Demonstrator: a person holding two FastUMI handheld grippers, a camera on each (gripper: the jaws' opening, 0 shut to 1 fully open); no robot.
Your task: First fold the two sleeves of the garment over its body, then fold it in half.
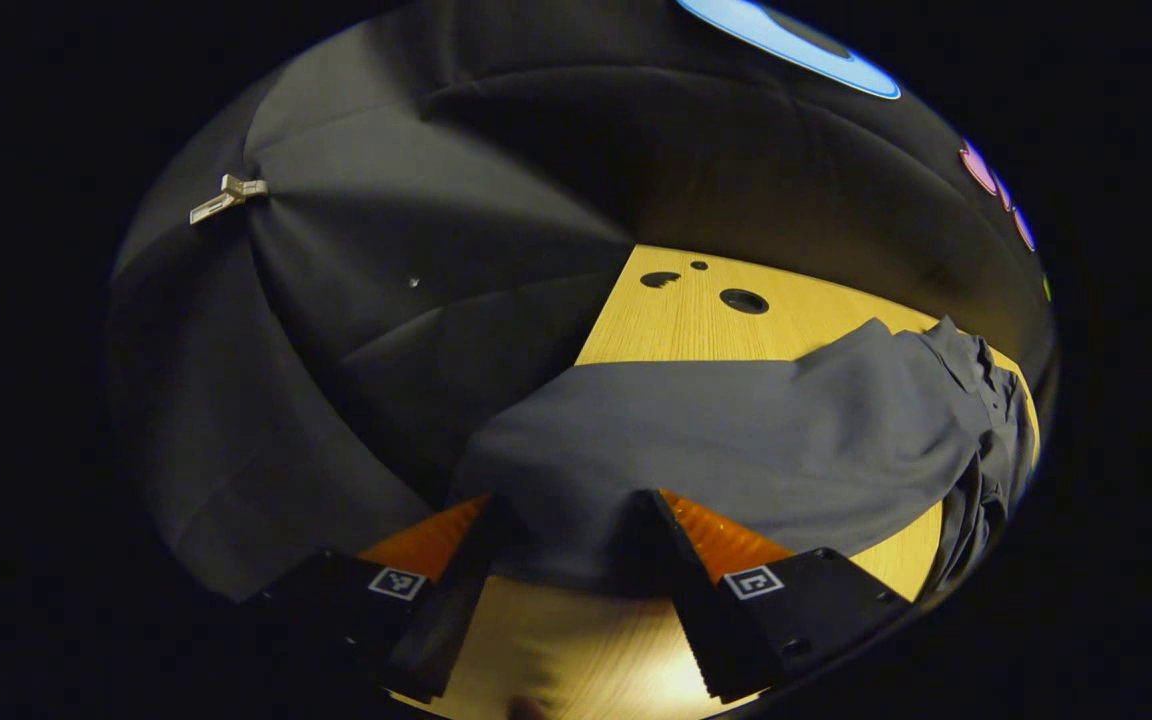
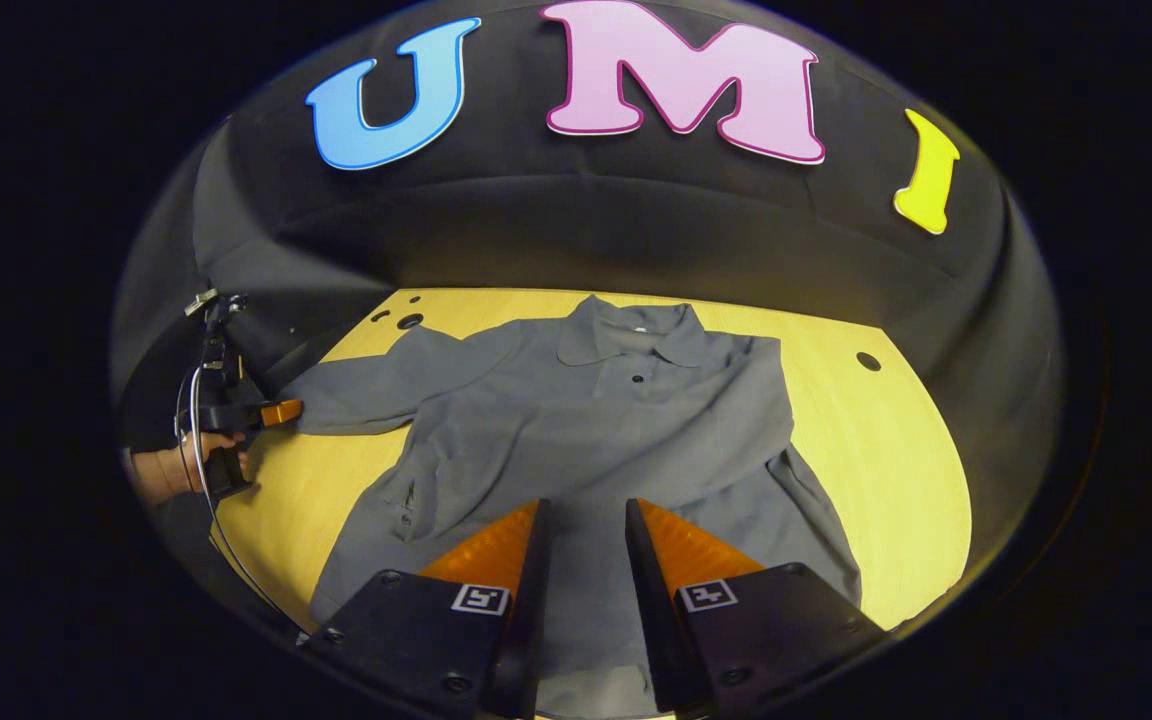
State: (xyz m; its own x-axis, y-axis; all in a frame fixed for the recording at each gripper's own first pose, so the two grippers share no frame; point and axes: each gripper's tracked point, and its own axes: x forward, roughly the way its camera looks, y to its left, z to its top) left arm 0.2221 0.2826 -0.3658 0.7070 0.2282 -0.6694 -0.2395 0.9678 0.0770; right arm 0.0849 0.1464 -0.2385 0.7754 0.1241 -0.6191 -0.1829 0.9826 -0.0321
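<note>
Black cloth walls close round a pale wooden bench (image 2: 896, 450), and on it lies the grey shirt (image 2: 586, 430), front up, collar (image 2: 626, 335) toward the far wall. Its right sleeve (image 2: 826, 520) seems already laid in against the body. Left of the collar, the other sleeve (image 2: 366, 395) stretches outward, its cuff between the spread fingers of the left gripper (image 1: 576, 540); whether they press on it I cannot tell. Below the collar, the right gripper (image 2: 584, 540) hovers over the hem, fingers parted, holding nothing. Judging by this, the second sleeve fold is in hand; next the cuff must be pinched and carried across the body.
</note>
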